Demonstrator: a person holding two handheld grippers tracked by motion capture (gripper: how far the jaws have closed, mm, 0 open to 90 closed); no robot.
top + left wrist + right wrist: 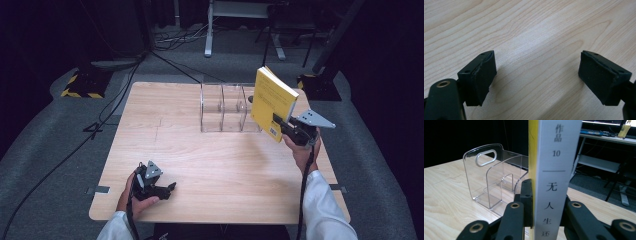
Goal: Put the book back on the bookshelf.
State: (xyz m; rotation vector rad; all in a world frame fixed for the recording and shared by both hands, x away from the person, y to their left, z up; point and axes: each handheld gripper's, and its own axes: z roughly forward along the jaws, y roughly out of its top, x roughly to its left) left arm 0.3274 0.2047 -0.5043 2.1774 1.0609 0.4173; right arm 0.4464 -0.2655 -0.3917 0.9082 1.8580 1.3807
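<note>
A yellow book (pixel 272 100) with a white spine (pixel 555 170) is held upright in the air at the right of the table, just right of a clear plastic file rack (pixel 226 106). My right gripper (pixel 281 123) is shut on the book's lower end, its jaws pressed on both covers (pixel 546 202). The rack (pixel 491 177) stands to the left behind the book in the right gripper view. My left gripper (pixel 167 189) rests near the table's front left edge, open, with bare wood between its pads (pixel 482 75).
The wooden table (pixel 200 160) carries the rack at its far middle. Around it lies grey floor with black cables (pixel 105 110), stands with yellow-black bases (pixel 82 85) and a desk frame (pixel 210 30) at the back.
</note>
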